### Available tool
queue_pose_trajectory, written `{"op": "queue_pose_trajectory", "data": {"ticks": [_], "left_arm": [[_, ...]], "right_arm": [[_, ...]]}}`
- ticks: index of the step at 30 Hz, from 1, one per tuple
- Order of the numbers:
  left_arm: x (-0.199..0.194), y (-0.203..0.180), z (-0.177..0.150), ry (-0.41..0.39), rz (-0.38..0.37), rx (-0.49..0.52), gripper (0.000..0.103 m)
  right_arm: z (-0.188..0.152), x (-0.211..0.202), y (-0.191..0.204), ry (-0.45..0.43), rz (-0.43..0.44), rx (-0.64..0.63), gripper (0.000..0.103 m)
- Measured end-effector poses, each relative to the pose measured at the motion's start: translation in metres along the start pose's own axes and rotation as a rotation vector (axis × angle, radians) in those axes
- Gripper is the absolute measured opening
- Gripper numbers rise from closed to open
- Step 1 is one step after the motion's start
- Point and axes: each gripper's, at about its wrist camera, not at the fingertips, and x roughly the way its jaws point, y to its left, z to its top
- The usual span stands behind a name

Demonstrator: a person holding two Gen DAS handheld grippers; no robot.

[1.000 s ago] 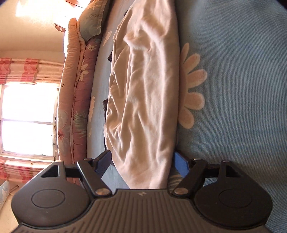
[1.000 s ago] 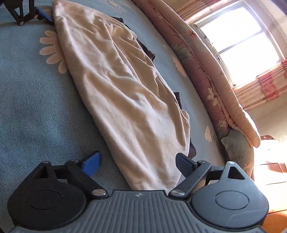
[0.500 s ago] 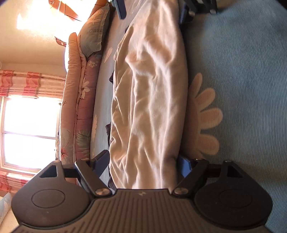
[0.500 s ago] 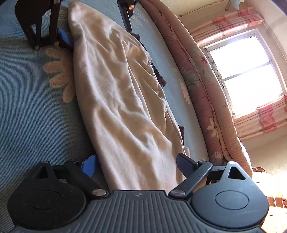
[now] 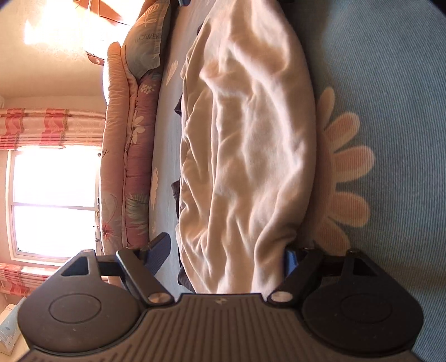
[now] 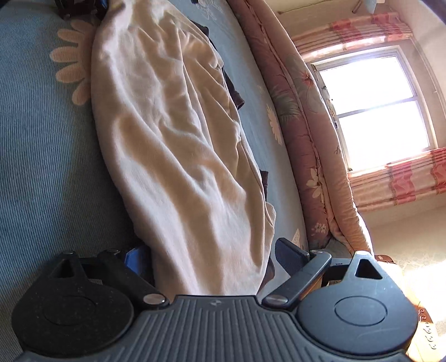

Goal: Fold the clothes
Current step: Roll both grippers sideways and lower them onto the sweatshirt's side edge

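A cream, wrinkled garment [image 5: 251, 156] lies as a long folded strip on a blue bedspread [image 5: 390, 83] with peach flower prints; it also shows in the right wrist view [image 6: 178, 144]. A dark garment edge [image 5: 178, 103] peeks from under it. My left gripper [image 5: 227, 254] is open, its jaws on either side of one end of the strip. My right gripper [image 6: 210, 254] is open, its jaws on either side of the other end. The right gripper's fingertip shows at the top of the left wrist view [image 5: 184, 2].
A rolled pink floral quilt [image 5: 131, 144] and a pillow [image 5: 147, 41] lie along the far side of the bed. A bright window with striped curtains [image 6: 373, 111] is behind it. A wooden piece shows at the right edge [image 6: 426, 323].
Both grippers have moved forward onto the ends of the cream strip, so the cloth now lies between their open jaws. The two grippers are closer together.
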Motion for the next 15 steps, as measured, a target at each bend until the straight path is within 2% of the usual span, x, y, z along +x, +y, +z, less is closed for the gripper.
{"op": "queue_pose_trajectory", "data": {"ticks": [3,8,11,15], "left_arm": [[0.003,0.005,-0.004,0.006,-0.017,-0.019,0.08],[0.002,0.0,-0.028,0.053,0.0,0.018,0.08],[0.003,0.001,-0.028,0.064,0.003,0.021,0.081],[0.005,-0.002,-0.019,0.052,0.025,0.062,0.081]], "right_arm": [[0.007,0.002,0.002,-0.013,0.004,0.004,0.095],[-0.017,-0.001,-0.004,0.029,-0.01,0.017,0.096],[-0.028,0.001,-0.008,0.056,-0.021,0.035,0.096],[-0.018,0.006,-0.002,0.058,-0.043,0.001,0.096]]}}
